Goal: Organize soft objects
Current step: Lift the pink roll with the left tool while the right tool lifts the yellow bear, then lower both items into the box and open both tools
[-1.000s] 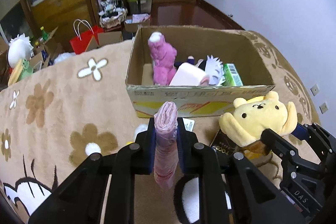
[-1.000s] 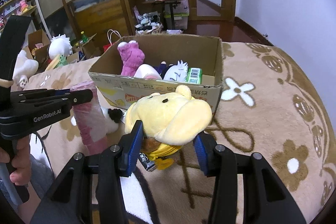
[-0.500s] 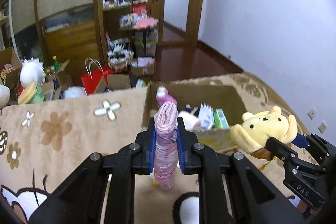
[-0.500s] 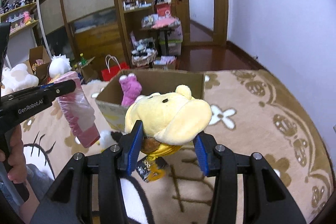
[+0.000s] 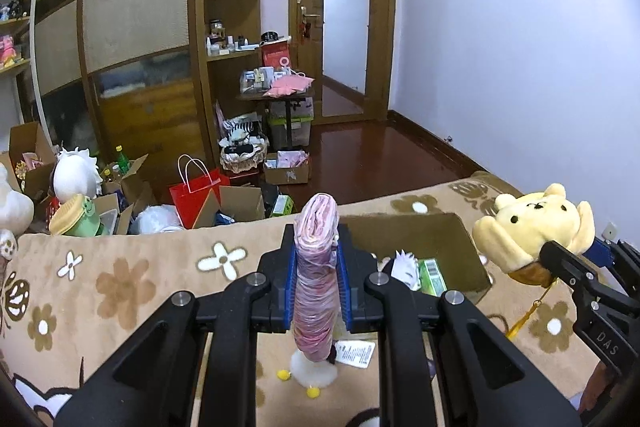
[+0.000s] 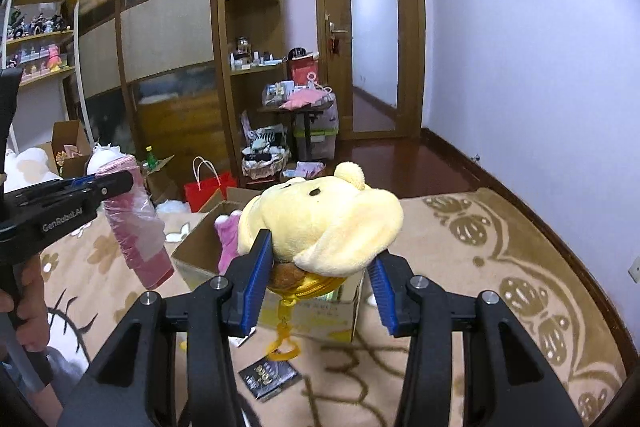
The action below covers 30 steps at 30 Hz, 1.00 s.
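My left gripper (image 5: 317,247) is shut on a pink roll wrapped in clear plastic (image 5: 314,307), held upright above the carpet. The right wrist view shows that same roll (image 6: 136,235) at the left, hanging from the left gripper (image 6: 116,183) in a person's hand (image 6: 24,303). My right gripper (image 6: 322,263) is shut on a yellow bear plush (image 6: 328,219) with a yellow clip dangling below it. The bear (image 5: 532,227) also shows at the right of the left wrist view. An open cardboard box (image 5: 460,239) sits on the carpet just beyond and below both grippers.
Inside the box are a pink plush (image 6: 226,239) and a green carton (image 5: 432,275). A small white plush with yellow feet (image 5: 314,375) and a black packet (image 6: 270,373) lie on the flowered beige carpet (image 5: 120,287). A red bag (image 5: 198,195), boxes and shelves crowd the floor beyond.
Both grippers have risen with the pink roll and the yellow bear and tilted upward. The box has dropped lower in both views, and more of the room shows.
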### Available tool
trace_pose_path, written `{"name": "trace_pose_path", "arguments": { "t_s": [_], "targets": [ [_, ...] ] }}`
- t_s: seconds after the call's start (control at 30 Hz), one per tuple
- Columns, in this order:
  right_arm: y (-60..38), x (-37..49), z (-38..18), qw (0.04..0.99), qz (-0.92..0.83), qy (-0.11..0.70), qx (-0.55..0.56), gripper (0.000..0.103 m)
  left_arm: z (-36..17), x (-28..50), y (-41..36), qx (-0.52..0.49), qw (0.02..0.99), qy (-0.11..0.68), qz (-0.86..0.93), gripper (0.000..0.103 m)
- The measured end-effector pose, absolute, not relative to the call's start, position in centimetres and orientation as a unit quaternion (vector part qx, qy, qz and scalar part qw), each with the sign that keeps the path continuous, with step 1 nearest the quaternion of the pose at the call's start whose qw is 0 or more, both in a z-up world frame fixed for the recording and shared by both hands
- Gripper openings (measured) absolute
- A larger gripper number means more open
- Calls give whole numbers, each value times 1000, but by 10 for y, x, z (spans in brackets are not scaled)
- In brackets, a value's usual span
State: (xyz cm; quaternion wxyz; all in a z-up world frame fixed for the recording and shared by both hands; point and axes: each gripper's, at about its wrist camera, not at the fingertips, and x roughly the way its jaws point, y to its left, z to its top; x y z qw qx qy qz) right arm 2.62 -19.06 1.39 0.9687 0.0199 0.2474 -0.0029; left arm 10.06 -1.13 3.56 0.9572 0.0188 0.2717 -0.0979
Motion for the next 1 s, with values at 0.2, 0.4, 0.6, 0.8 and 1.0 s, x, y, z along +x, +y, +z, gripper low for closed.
{"name": "trace_pose_path", "arguments": {
  "t_s": [0.2, 0.4, 0.6, 0.8, 1.0],
  "targets": [
    [-192, 44, 12, 969, 0, 245, 20, 49, 44, 112, -16, 17, 963, 251, -95, 16],
    [-192, 55, 9, 969, 4, 247, 21, 49, 42, 124, -21, 6, 965, 242, -103, 17],
    [-191, 70, -1, 967, 13, 255, 6, 49, 28, 140, -29, 9, 959, 261, -107, 17],
    [-193, 82, -12, 965, 13, 262, 3, 49, 13, 158, -30, -3, 954, 280, -110, 17],
    [-194, 96, -23, 963, 17, 268, 11, 49, 6, 168, -28, -10, 953, 281, -110, 17]
  ]
}}
